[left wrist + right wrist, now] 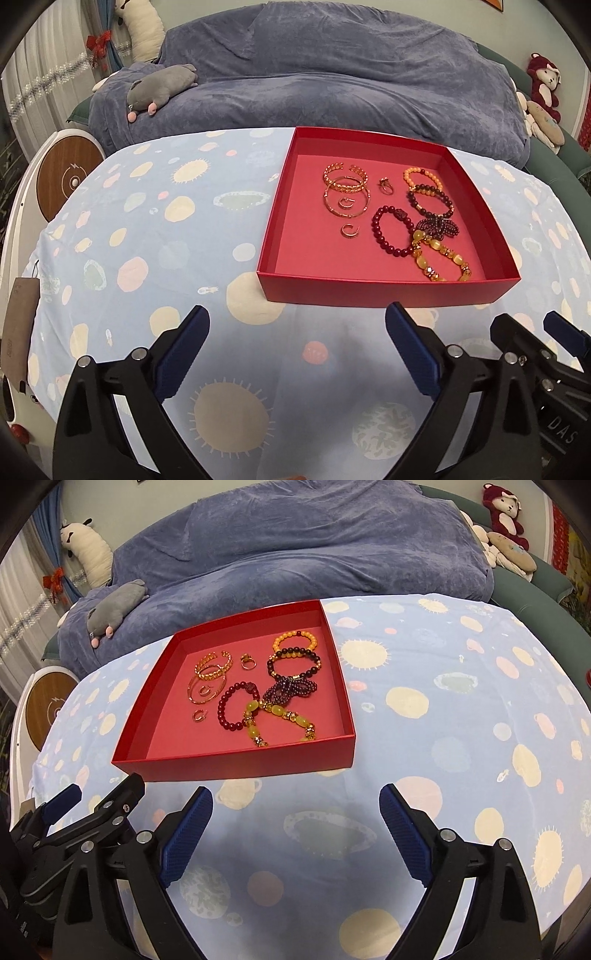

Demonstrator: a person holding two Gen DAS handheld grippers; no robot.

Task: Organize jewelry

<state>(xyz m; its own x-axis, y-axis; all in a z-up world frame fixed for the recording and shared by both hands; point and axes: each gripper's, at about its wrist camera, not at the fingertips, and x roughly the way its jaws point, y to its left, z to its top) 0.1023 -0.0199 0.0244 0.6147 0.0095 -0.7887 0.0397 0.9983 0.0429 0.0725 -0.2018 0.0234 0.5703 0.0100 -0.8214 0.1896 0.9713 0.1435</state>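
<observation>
A shallow red tray (384, 291) (229, 766) sits on the blue patterned tablecloth. Inside lie gold bangles (345, 186) (212, 670), a ring (386, 185) (248, 662), two small gold hoop earrings (348, 229) (200, 715), a dark red bead bracelet (393, 232) (236, 705), an orange bead bracelet (424, 175) (295, 638), dark purple bead bracelets (432, 206) (293, 672) and a yellow stone bracelet (439, 260) (280, 720). My left gripper (297, 317) is open and empty, in front of the tray. My right gripper (295, 797) is open and empty, beside it to the right.
A sofa under a blue cover (332, 74) stands behind the table, with a grey plush toy (159, 88) and a red plush toy (543, 83). A round wooden-topped device (68, 179) stands at the left. The right gripper's body shows in the left wrist view (535, 354).
</observation>
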